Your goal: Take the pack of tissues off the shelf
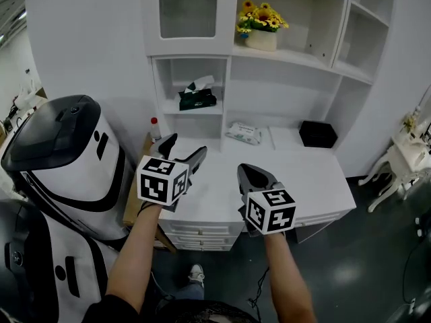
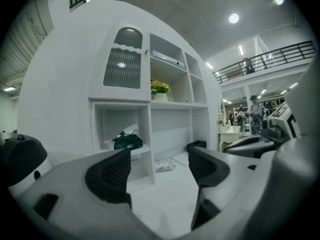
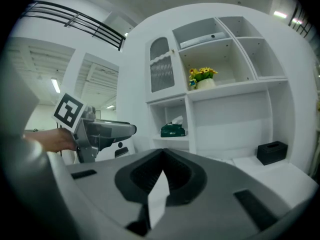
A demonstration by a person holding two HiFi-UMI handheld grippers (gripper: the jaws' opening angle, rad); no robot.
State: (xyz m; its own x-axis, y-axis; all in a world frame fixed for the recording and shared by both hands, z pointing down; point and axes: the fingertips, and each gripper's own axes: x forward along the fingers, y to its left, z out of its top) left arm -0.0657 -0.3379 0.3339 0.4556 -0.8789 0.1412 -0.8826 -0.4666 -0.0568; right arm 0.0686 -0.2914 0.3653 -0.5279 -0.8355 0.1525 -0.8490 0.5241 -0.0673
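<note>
My left claw (image 2: 159,164) stands wide open, with nothing between its pads. My right claw (image 3: 162,156) is closed and empty. Both hang over the white counter (image 1: 316,180).

The left gripper view shows a railed balcony (image 2: 270,59) and people (image 2: 255,109) at its far right, which the head view misses. Only the head view shows the dark glossy floor (image 1: 377,261) and a white-and-black machine (image 1: 64,160) at lower left.

The tissue pack (image 1: 197,99) sits on the small shelf (image 1: 192,111) in a cubby, upper centre-left of the head view, well apart from both claws. It is dark green and lies flat, its long axis running left to right along the shelf. A white tissue sticks up from its top.

On the counter below lie a wipes pack (image 1: 244,132) and a black box (image 1: 318,133). Flowers (image 1: 261,19) stand on a higher shelf.
</note>
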